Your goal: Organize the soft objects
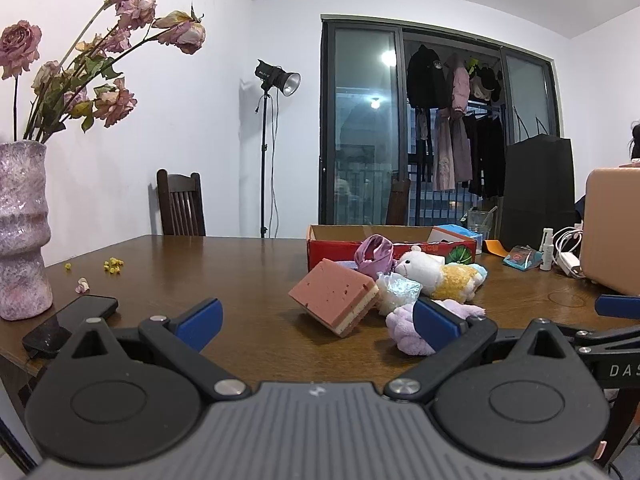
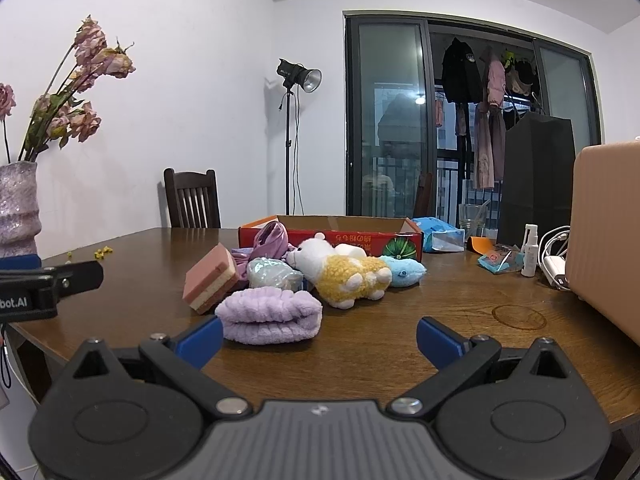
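While both claws stood wide and empty, I judged the right claw (image 2: 319,336) nearer the towel (image 2: 270,315), which lay just ahead and left of it, long axis crosswise, box (image 2: 408,236) beyond.

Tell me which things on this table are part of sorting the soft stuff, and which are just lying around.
Part of the job:
pink sponge
purple towel
stuffed lamb
blue plush fish
purple cloth
crinkly bag
red box

Just lying around:
vase of dried roses
phone
spray bottle
cables
glass
black bag
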`<state>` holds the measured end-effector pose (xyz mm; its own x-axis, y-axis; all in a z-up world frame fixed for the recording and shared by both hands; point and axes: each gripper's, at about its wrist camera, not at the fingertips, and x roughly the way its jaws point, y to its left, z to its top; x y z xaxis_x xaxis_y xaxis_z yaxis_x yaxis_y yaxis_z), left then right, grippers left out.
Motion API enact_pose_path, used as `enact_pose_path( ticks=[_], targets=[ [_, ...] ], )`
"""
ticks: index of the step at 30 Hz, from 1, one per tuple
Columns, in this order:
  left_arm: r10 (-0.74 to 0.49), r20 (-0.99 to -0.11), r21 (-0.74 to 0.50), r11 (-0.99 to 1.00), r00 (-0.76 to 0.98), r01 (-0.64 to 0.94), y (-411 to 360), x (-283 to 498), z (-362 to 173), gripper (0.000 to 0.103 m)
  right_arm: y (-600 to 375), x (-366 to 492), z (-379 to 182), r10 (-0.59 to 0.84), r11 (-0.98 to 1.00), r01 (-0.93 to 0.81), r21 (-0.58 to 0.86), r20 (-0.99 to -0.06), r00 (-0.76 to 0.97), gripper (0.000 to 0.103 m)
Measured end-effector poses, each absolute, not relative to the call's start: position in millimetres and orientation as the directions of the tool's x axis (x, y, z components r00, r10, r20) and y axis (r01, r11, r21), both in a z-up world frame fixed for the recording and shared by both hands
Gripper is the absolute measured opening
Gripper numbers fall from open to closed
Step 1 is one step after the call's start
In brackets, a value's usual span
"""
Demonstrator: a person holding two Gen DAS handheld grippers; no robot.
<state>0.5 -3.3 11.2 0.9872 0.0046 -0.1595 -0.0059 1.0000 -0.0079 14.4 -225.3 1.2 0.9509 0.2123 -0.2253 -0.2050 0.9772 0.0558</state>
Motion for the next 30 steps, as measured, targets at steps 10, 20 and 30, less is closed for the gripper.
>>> enact_pose_path(
  ticks=[10,20,30],
  targets=[
    [-0.037,-0.184,-0.022,0.999,0.982,0.033,-2,3,9,0.103,-225,15,-1,0.213,0.977,-0.204,0.06,-0.229,0.95,0.103],
    [-0.172,-0.273,-0.067,0.985,0.946,0.16,10,47,2,0.103,-233,47,-5,0.248,0.967,-0.226,0.119,-0.225,0.942,0.103],
    [-0.064,-0.27,-0.068,0.997,0.961,0.047,68,146,41,0.103,-191,109,21,0.497,0.866,-0.445,0.229,-0.285,0.82,0.078]
  ],
)
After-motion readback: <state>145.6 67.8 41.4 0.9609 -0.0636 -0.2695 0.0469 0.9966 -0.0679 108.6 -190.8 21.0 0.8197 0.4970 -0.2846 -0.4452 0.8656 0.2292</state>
